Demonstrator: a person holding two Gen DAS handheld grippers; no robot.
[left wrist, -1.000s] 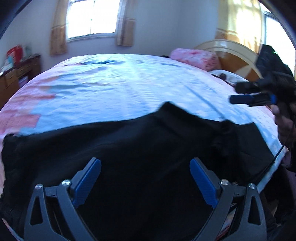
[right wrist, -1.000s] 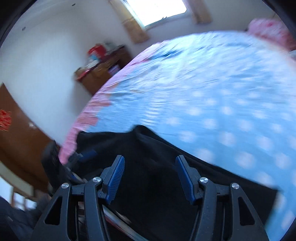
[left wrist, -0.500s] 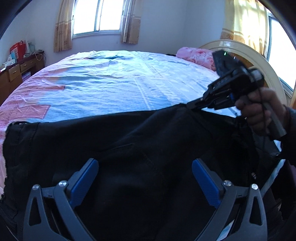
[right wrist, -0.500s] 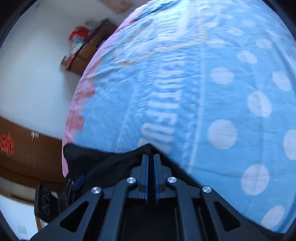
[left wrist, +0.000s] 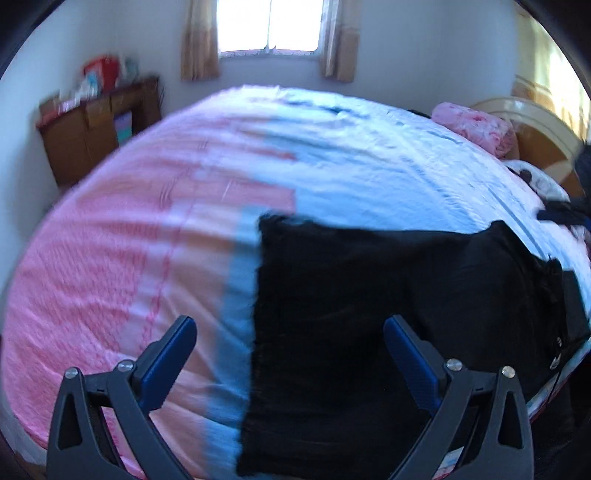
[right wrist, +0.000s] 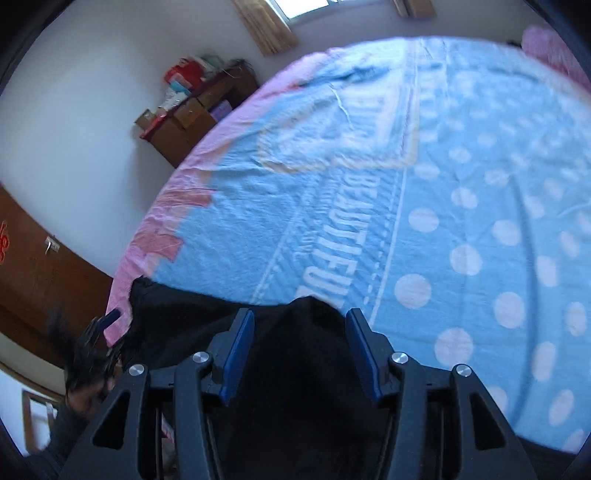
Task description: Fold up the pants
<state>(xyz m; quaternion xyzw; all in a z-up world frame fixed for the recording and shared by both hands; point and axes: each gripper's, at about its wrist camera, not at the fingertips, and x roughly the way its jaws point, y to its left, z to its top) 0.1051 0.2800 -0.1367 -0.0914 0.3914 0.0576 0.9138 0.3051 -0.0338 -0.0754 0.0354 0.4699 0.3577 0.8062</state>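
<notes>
Black pants (left wrist: 369, 314) lie flat on the bed near its front edge, their left end a straight edge on the pink and blue sheet. My left gripper (left wrist: 290, 354) is open above that left end and holds nothing. In the right wrist view my right gripper (right wrist: 299, 332) is open, its blue pads either side of a raised corner of the pants (right wrist: 310, 325). The right gripper also shows as a dark shape at the far right of the left wrist view (left wrist: 561, 214). The left gripper shows blurred at the lower left of the right wrist view (right wrist: 99, 332).
The bed (left wrist: 147, 229) carries a pink and blue sheet with white dots (right wrist: 461, 221). A pink pillow (left wrist: 476, 125) and rounded headboard (left wrist: 535, 125) are at the right. A wooden cabinet (left wrist: 92, 125) with clutter stands by the left wall under a window (left wrist: 269, 26).
My right gripper, shut on the pants' top corner half a second ago, has opened and let it go. My left gripper has swung left to the pants' left end.
</notes>
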